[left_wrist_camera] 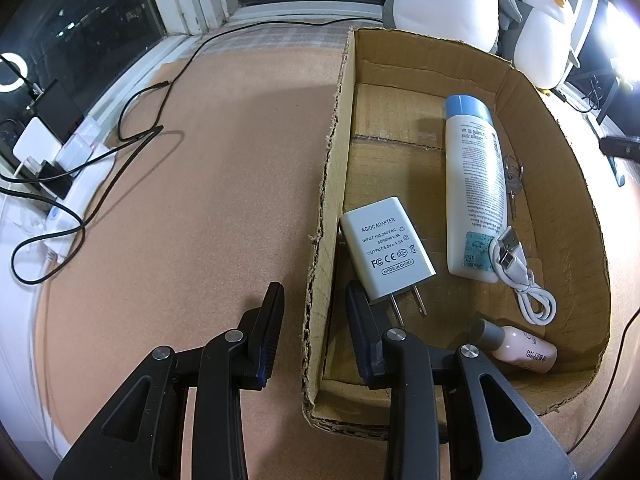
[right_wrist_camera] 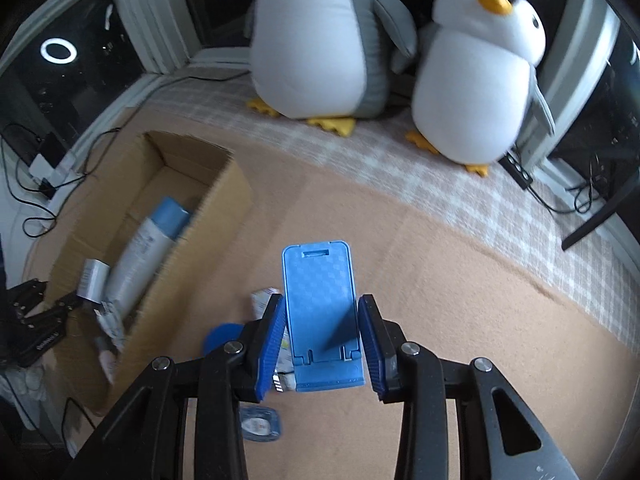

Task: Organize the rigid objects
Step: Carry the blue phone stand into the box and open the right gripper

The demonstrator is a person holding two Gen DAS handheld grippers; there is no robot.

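Note:
A cardboard box point(left_wrist_camera: 560, 152) lies on the tan mat and also shows in the right wrist view point(right_wrist_camera: 224, 200). In it lie a white AC adapter point(left_wrist_camera: 386, 258), a white bottle with a blue cap point(left_wrist_camera: 474, 184), keys point(left_wrist_camera: 514, 178), a white USB cable point(left_wrist_camera: 524, 280) and a small pink bottle point(left_wrist_camera: 520, 346). My left gripper point(left_wrist_camera: 314, 312) is open, its jaws either side of the box's left wall. My right gripper point(right_wrist_camera: 322, 334) is shut on a blue phone stand point(right_wrist_camera: 320, 308) above the mat. Under it lie a blue disc point(right_wrist_camera: 222, 338), a small packet point(right_wrist_camera: 264, 300) and a blue tape dispenser point(right_wrist_camera: 260, 424).
Two plush penguins point(right_wrist_camera: 476, 72) stand at the back on a checked cloth. Black cables point(left_wrist_camera: 132, 136) and a white power strip point(left_wrist_camera: 60, 184) lie at the left near the window. The left gripper's body point(right_wrist_camera: 36, 320) shows beside the box in the right wrist view.

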